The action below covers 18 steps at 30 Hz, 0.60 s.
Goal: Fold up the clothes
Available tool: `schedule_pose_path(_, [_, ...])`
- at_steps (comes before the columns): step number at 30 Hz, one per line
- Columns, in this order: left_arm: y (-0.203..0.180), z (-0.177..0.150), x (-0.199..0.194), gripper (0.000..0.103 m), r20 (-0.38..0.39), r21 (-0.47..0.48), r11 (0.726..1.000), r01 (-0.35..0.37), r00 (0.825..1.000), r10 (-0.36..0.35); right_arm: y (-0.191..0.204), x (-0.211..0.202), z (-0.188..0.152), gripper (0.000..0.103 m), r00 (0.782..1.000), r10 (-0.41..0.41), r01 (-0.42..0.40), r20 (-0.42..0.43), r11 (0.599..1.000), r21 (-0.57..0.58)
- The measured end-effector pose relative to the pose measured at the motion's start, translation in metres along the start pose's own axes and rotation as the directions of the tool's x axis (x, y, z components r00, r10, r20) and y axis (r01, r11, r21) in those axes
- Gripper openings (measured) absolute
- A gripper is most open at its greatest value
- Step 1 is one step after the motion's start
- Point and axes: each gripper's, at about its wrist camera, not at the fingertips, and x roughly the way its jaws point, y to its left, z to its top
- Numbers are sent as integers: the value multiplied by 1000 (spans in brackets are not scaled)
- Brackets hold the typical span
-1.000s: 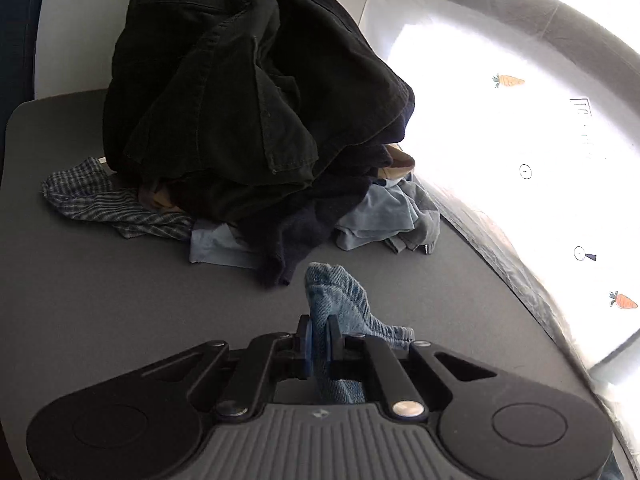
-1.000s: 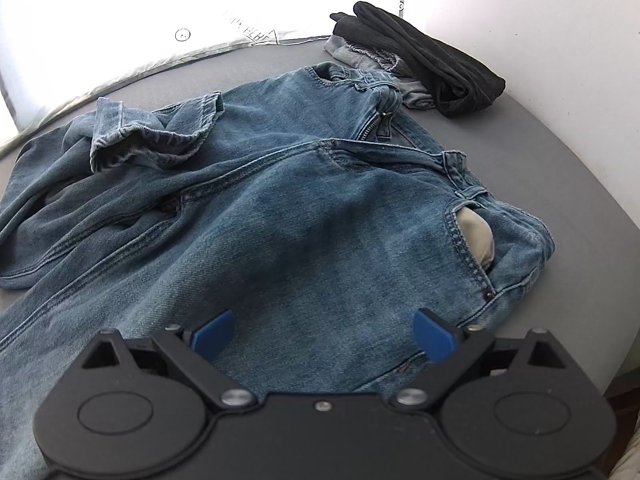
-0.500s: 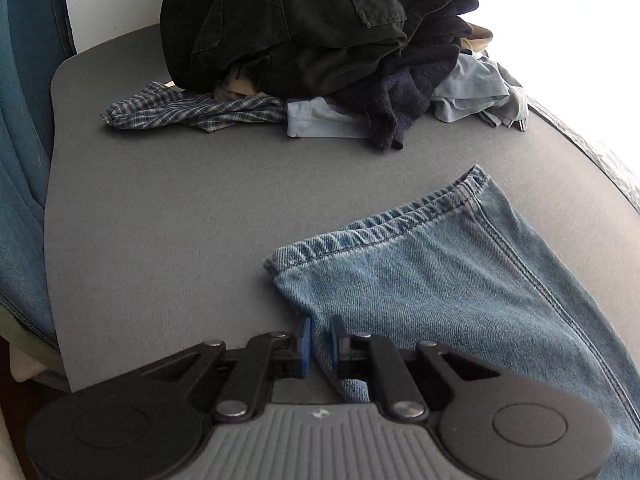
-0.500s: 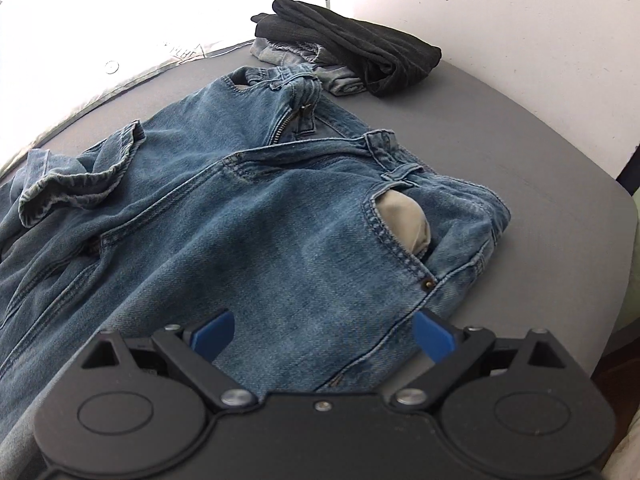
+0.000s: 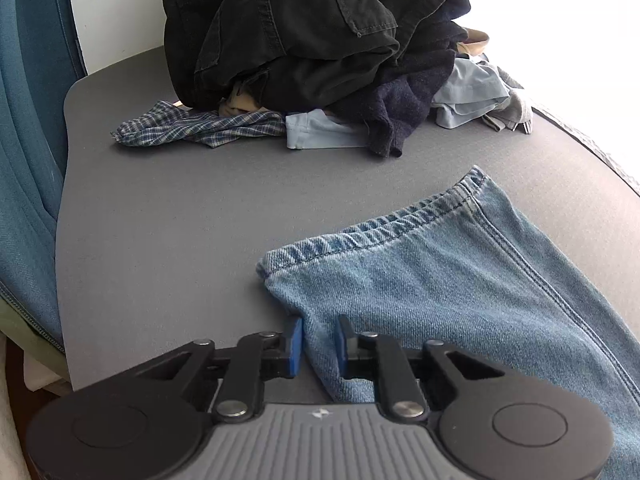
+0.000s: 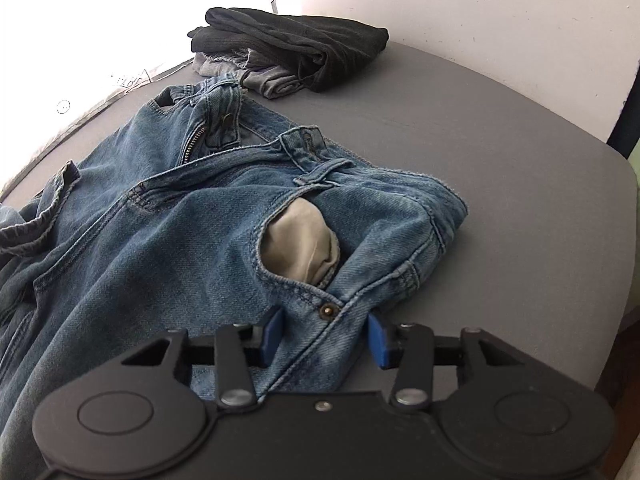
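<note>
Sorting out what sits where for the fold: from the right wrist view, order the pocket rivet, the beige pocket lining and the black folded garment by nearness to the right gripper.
1. Pocket rivet: on the jeans, just ahead of the right gripper.
2. Beige pocket lining: poking out further up.
3. Black folded garment: at the table's far edge.

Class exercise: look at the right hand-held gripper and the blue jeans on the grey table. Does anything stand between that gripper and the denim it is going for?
Nothing visible does. The right hand-held gripper has just been closing its jaws, with the pocket corner of the blue jeans already bunched between them. The folded dark clothes lie well behind, at the far edge of the grey table.
</note>
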Motion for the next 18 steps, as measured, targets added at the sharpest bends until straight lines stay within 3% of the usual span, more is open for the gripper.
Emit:
schedule_pose_path(3, [12, 5, -5, 3, -19, -67, 997, 39, 999, -40, -9, -12, 6, 21, 999, 11, -11, 53, 1000, 0])
schedule_pose_path(8, [32, 3, -39, 4, -8, -119, 988, 98, 995, -99, -26, -48, 25, 21, 987, 13, -5, 159, 998, -55])
schedule_pose_path(11, [49, -11, -50, 4, -26, -142, 986, 85, 996, -90, -28, -67, 33, 21, 980, 5, 15, 200, 995, -97])
schedule_pose_path(13, [56, -25, -43, 4, -62, -123, 991, 61, 996, -69, -27, -65, 32, 21, 982, -18, 45, 190, 989, -138])
schedule_pose_path(16, [59, -43, -33, 10, -69, -53, 997, 61, 996, -65, -27, -33, 19, 25, 993, -95, 107, 76, 978, -179])
schedule_pose_path(18, [51, -44, -39, 16, -50, 39, 998, 41, 998, -39, -28, -16, 11, 31, 989, -150, 149, 12, 968, -204])
